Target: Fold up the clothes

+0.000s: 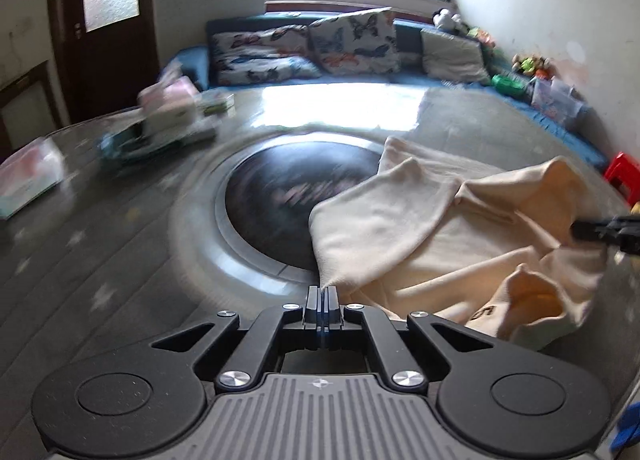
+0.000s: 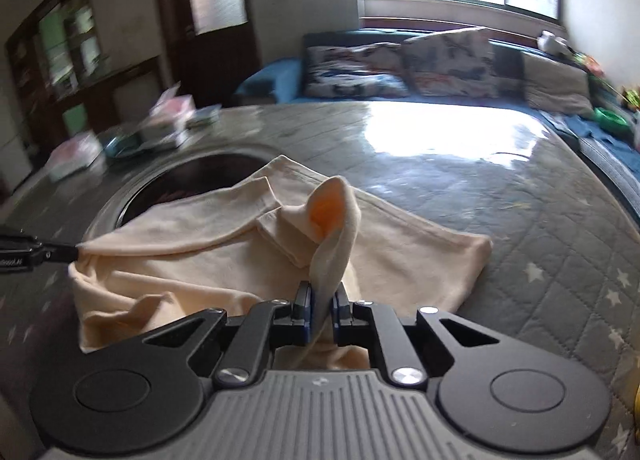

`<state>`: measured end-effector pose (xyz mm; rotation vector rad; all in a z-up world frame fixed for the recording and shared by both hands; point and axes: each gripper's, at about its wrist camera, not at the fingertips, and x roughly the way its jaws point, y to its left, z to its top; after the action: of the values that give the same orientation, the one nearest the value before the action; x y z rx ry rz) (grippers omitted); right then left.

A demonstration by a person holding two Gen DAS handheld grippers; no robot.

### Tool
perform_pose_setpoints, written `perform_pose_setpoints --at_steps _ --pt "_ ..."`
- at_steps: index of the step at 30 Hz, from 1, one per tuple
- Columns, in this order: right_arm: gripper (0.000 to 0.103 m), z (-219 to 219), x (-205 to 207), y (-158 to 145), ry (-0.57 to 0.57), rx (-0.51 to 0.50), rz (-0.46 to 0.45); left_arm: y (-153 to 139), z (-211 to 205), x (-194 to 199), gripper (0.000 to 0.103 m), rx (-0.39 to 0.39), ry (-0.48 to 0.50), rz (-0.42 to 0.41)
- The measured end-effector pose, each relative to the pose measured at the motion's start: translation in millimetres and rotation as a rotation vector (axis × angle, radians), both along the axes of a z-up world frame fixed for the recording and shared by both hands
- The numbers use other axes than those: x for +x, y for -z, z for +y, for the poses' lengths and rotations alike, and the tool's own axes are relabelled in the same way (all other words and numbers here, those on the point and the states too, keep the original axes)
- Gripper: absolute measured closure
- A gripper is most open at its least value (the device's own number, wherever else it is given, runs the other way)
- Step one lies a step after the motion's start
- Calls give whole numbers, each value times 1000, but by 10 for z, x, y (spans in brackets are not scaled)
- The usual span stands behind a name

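Note:
A cream garment [image 1: 420, 227] lies crumpled on the grey quilted table cover, partly over a dark round inset. My left gripper [image 1: 321, 294] is shut on the garment's near left corner, and the cloth runs away to the right from its tips. In the right wrist view that same gripper [image 2: 74, 251] comes in from the left edge and pulls the corner taut. My right gripper [image 2: 322, 300] is shut on a raised fold of the garment [image 2: 200, 260], which stands up between the pads with its orange inside showing. It reaches in from the right edge of the left wrist view [image 1: 576, 230].
The table [image 2: 520, 219] has a star-patterned grey cover and a dark round inset [image 1: 280, 195] in its middle. Boxes and packets [image 1: 172, 111] sit at the far left. Behind are a blue sofa with butterfly cushions [image 1: 304, 47], a door, and a red stool [image 1: 624, 175] at the right.

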<state>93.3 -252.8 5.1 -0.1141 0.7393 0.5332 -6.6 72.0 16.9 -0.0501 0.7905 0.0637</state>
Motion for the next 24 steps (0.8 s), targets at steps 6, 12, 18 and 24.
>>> perform_pose_setpoints --at_steps 6,12,18,24 --pt "57 221 -127 -194 -54 -74 -67 46 190 -448 102 -13 -27 9" --pt "55 647 99 -120 -124 -185 -103 58 217 -527 100 -16 -21 20" --pt "82 840 395 19 -154 -219 -89 -92 300 -399 94 -8 -12 -19" --pt "98 510 326 -91 -15 -152 -138 -123 150 48 84 27 31 -45"
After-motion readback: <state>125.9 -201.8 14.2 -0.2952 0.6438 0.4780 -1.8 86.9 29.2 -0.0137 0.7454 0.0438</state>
